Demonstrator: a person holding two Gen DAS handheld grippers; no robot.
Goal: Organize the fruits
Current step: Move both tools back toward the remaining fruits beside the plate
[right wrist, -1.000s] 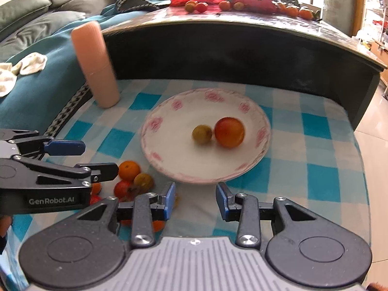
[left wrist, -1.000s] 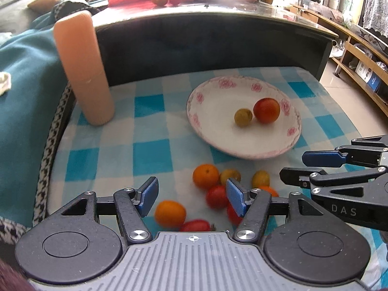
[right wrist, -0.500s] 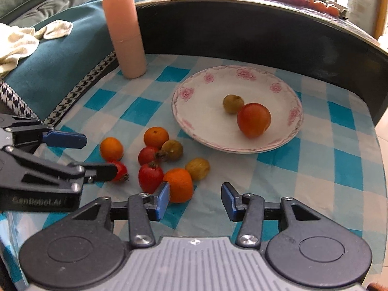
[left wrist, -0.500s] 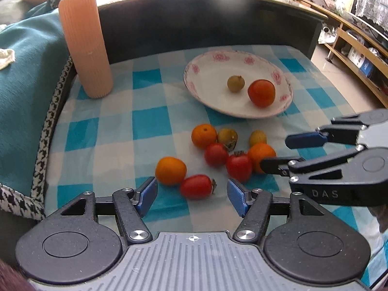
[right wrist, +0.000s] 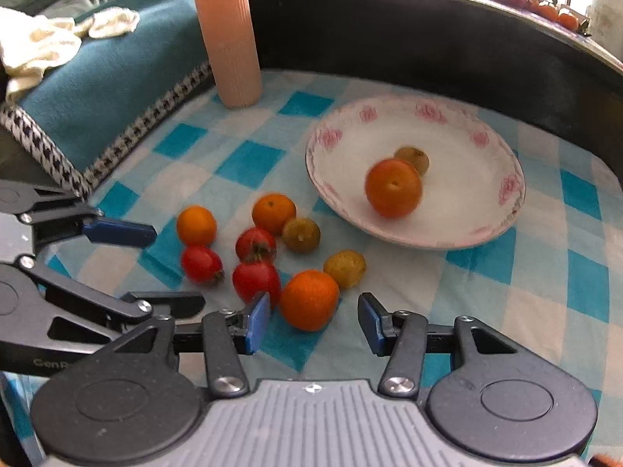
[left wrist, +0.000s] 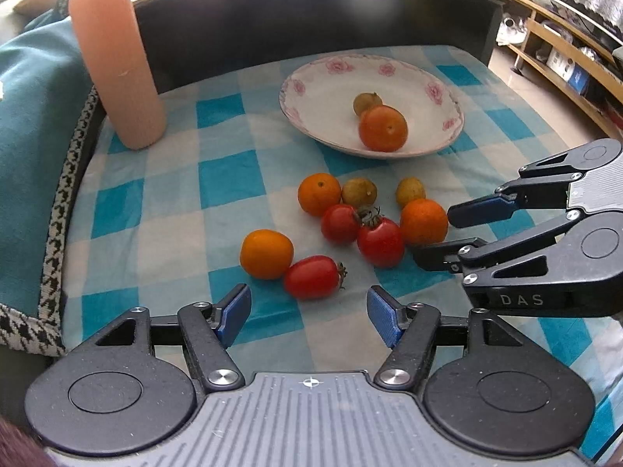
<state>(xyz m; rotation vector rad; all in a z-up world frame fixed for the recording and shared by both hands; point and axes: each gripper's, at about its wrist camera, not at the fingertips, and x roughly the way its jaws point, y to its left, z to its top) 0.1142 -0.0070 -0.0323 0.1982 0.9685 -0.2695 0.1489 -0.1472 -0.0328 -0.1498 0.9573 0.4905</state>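
Fruits lie loose on the checked cloth, at 7 o'clock from the plate (right wrist: 510, 210). Orange mandarin (right wrist: 309, 299) sits dead ahead at 12 of the right gripper (right wrist: 313, 321), between its wide-open, empty fingers. Left gripper (left wrist: 309, 317), also open and empty, faces the oval tomato (left wrist: 311, 277).

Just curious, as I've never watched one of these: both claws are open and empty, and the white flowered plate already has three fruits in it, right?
Not quite: the white plate with pink flowers holds two fruits, a large orange-red one and a small yellow-green one behind it, as the left wrist view shows. The rest holds: the left claw and right claw are both open and empty.
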